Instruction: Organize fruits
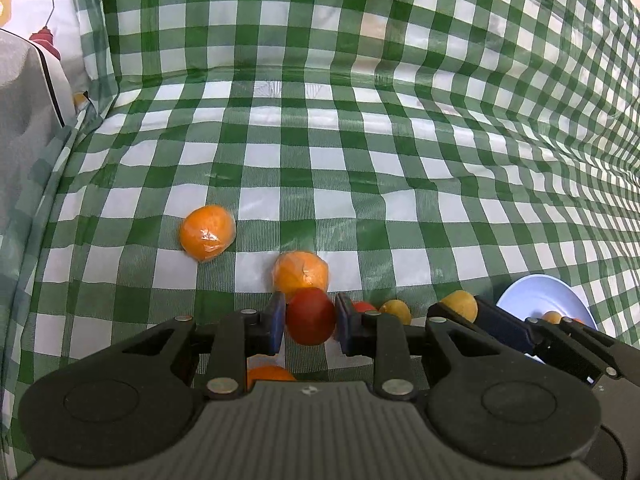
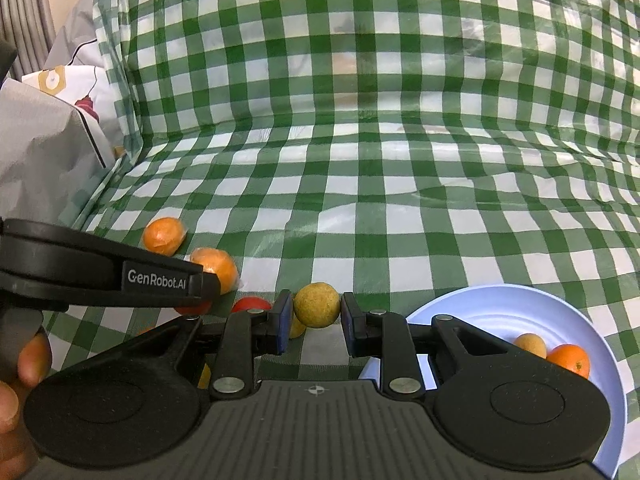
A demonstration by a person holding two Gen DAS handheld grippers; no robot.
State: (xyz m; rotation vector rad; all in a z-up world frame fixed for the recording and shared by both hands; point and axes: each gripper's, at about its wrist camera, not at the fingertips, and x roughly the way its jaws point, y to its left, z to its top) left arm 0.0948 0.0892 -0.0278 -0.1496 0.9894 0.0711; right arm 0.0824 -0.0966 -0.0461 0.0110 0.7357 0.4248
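Here, two hand-held grippers work side by side over a green-and-white checked plastic tablecloth point(image 2: 400, 200), each apparently mid-pick in the job of sorting fruit. The left gripper point(image 1: 310, 316) has its blue-padded jaws clenched on a smooth, dark red round fruit point(image 1: 311, 317), while the right gripper point(image 2: 316, 312) brackets a dull yellow, rough-skinned ball of fruit point(image 2: 317, 305), left pad touching, right pad just shy, so a firm hold cannot be confirmed. The pale blue round plate point(image 2: 500, 312), low on the right, already carries a small yellow fruit point(image 2: 530, 345) and a glossy orange point(image 2: 570, 360), suggesting it is the collecting dish. Two cling-wrapped oranges point(image 1: 207, 233) point(image 1: 301, 274) lie loose on the cloth beyond the left gripper, with another red fruit point(image 1: 363, 306) and another yellow fruit point(image 1: 397, 310) between the tools. The next move likely calls for carrying each piece right, over the plate's rim, and letting go low so nothing rolls off
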